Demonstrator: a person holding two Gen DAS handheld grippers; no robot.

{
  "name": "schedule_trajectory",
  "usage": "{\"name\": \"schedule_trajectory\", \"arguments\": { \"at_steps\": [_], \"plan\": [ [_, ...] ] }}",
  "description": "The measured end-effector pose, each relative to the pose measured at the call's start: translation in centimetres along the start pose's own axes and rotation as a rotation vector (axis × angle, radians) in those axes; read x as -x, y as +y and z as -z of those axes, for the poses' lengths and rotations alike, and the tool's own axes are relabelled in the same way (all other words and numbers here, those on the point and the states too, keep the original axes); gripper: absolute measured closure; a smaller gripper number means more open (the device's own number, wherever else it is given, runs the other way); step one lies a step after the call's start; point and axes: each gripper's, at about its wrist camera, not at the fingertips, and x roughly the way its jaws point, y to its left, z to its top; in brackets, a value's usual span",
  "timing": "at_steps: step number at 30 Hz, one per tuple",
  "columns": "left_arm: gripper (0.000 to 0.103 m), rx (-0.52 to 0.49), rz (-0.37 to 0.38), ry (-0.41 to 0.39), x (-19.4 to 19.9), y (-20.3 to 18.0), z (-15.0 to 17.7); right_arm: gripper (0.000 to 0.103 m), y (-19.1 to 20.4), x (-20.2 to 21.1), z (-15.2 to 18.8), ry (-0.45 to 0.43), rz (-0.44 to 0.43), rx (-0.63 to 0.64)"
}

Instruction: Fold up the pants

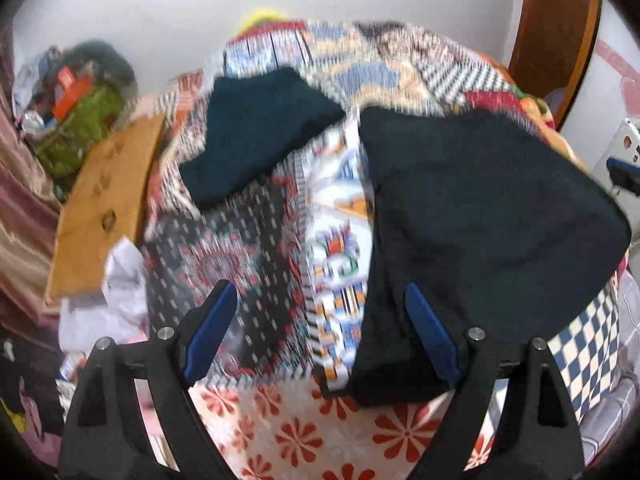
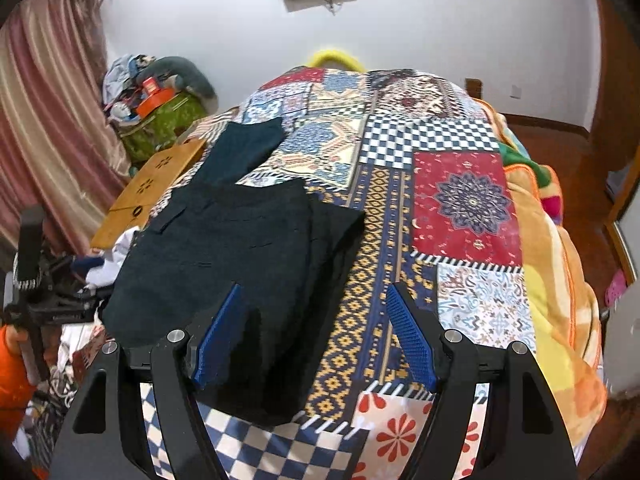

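Lying folded on the quilt (image 2: 400, 216), pants (image 2: 224, 264) show no label; both tools released.

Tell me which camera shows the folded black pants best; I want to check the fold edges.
The right wrist view: the black pants lie sharp there, with layered edges and pocket seams visible on the patchwork bedspread. The left wrist view is motion-blurred; the pants appear only as a dark, featureless shape.
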Motion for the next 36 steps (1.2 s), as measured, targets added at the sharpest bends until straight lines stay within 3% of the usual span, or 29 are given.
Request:
{"name": "schedule_trajectory", "arguments": {
  "at_steps": [3, 8, 13, 19, 22, 24, 27, 31, 36],
  "plan": [
    [0.016, -0.006, 0.014, -0.07, 0.9, 0.1, -2.2, 0.032, 0.3, -0.4, -0.8, -0.006, 0.015, 0.031],
    [0.016, 0.002, 0.066, -0.103, -0.3, -0.1, -6.2, 0.032, 0.3, -2.0, -2.6, -0.005, -0.003, 0.041],
    [0.016, 0.026, 0.161, -0.038, -4.3, -0.6, -9.3, 0.032, 0.1, -4.8, -4.6, 0.017, -0.025, 0.061],
    [0.016, 0.031, 0.249, 0.047, -8.5, -1.4, -10.4, 0.032, 0.1, -8.8, -6.0, 0.082, -0.06, 0.069],
    [0.017, 0.055, 0.289, 0.101, -9.7, -1.9, -10.2, 0.04, -0.1, -10.5, -5.9, 0.127, -0.097, 0.054],
    [0.024, 0.061, 0.322, 0.12, -10.2, -2.3, -10.0, 0.057, 0.0, -11.8, -5.6, 0.173, -0.106, 0.058],
    [0.045, 0.042, 0.362, 0.112, -10.0, -2.9, -9.9, 0.06, 0.0, -12.2, -5.2, 0.186, -0.117, 0.054],
    [0.067, -0.067, 0.3, 0.038, -8.0, -4.7, -10.0, 0.073, -0.3, -11.4, -5.3, 0.166, -0.138, 0.032],
    [0.074, -0.123, 0.239, -0.057, -4.6, -5.8, -10.6, 0.081, 0.5, -10.2, -5.9, 0.099, -0.132, 0.072]
  ]
}}
